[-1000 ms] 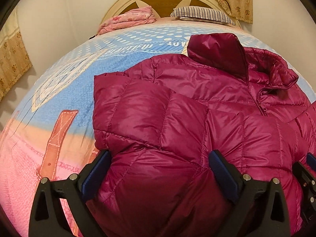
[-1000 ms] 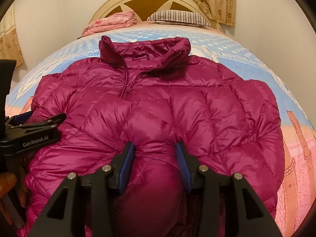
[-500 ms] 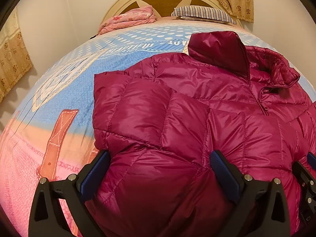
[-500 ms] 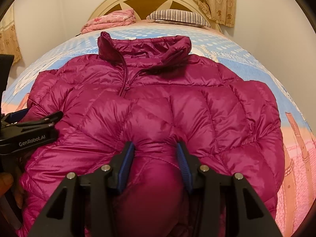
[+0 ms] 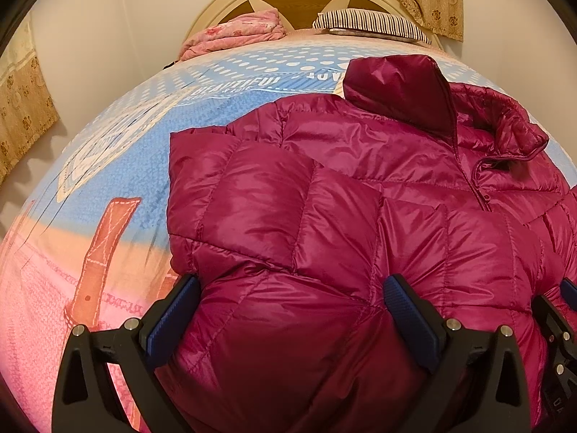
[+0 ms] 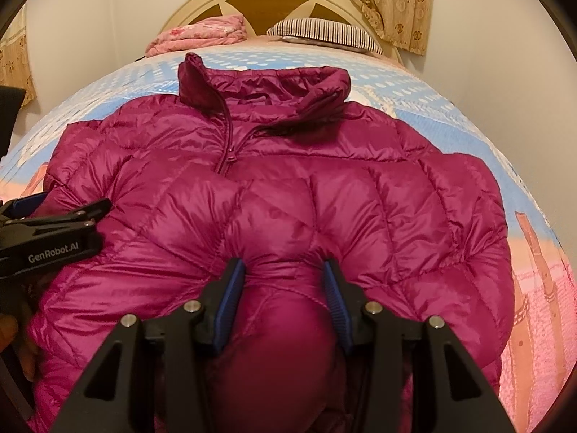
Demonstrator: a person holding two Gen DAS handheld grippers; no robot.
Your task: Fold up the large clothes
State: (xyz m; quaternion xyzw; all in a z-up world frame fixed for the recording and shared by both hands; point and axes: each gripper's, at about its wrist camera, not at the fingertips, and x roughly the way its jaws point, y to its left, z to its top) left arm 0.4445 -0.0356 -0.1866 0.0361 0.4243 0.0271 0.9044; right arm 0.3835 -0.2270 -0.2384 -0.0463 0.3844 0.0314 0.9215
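A magenta puffer jacket (image 6: 288, 187) is lying front-up on the bed (image 5: 108, 187), its collar toward the headboard (image 6: 274, 0). The left claw (image 5: 292, 310) is standing wide, its blue pads bracketing a broad bulge of the jacket's lower edge; whether they are actually pressing it, I cannot tell. Further right, the right claw (image 6: 285, 288) is pinching a bunched fold of the hem, its jaws partly closed on the fabric.
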